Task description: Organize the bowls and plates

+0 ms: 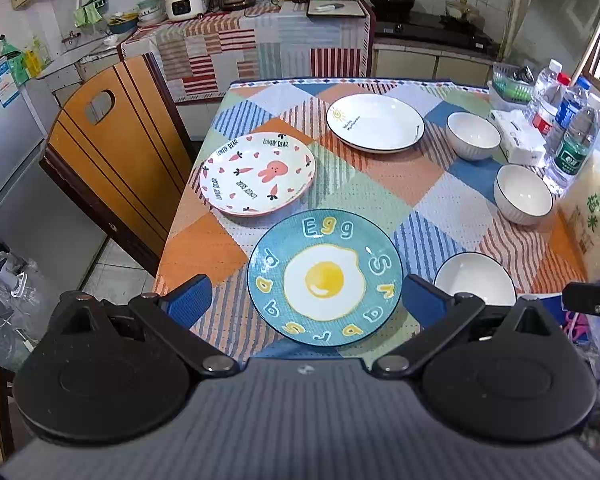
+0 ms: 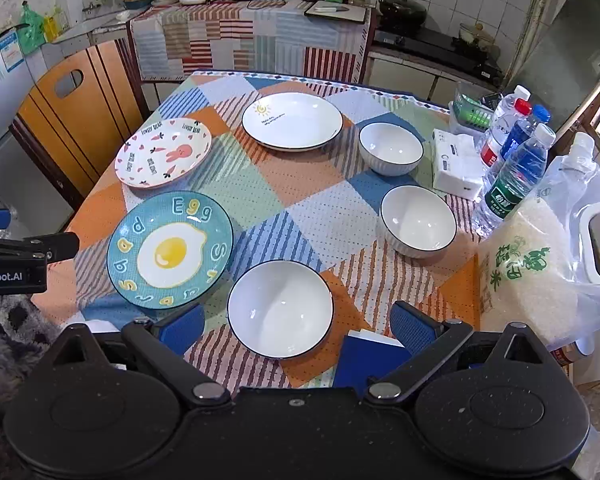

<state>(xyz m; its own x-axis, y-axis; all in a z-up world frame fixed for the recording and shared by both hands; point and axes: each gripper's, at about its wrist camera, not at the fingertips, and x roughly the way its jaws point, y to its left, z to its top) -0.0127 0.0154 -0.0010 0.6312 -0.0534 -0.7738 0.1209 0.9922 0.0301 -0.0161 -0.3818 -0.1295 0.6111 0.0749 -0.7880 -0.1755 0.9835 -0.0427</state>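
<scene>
Plates and bowls sit spread over the patchwork tablecloth (image 2: 312, 184), none stacked. Going L to R in my right wrist view: the bunny plate (image 2: 163, 153) is far left near the wooden chair (image 2: 72, 108), w/ the egg plate (image 2: 170, 249) just in front of it, close but apart. Next, the white sun plate (image 2: 292, 121) lies toward the far edge, mid-table. Then 3 white bowls, all upright: near bowl (image 2: 280, 308) right in front of my right gripper (image 2: 296, 328), middle bowl (image 2: 418, 221) further right, far bowl (image 2: 391, 149) just beside the sun plate. Past those, a tissue pack (image 2: 456, 164), water bottles (image 2: 516, 172) and a rice bag (image 2: 540, 264) crowd the right edge.

My left gripper (image 1: 306, 304) hovers above the near table edge, jaws spread wide, nothing between them; the egg plate (image 1: 325, 277) shows framed between my blue fingers (image 1: 190, 300) in that view. Bunny plate (image 1: 257, 174) sits up-left of it, sun plate (image 1: 375, 122) beyond.

My right gripper's jaws are also spread wide and hold nothing; they frame the near bowl but I can't tell any contact.
</scene>
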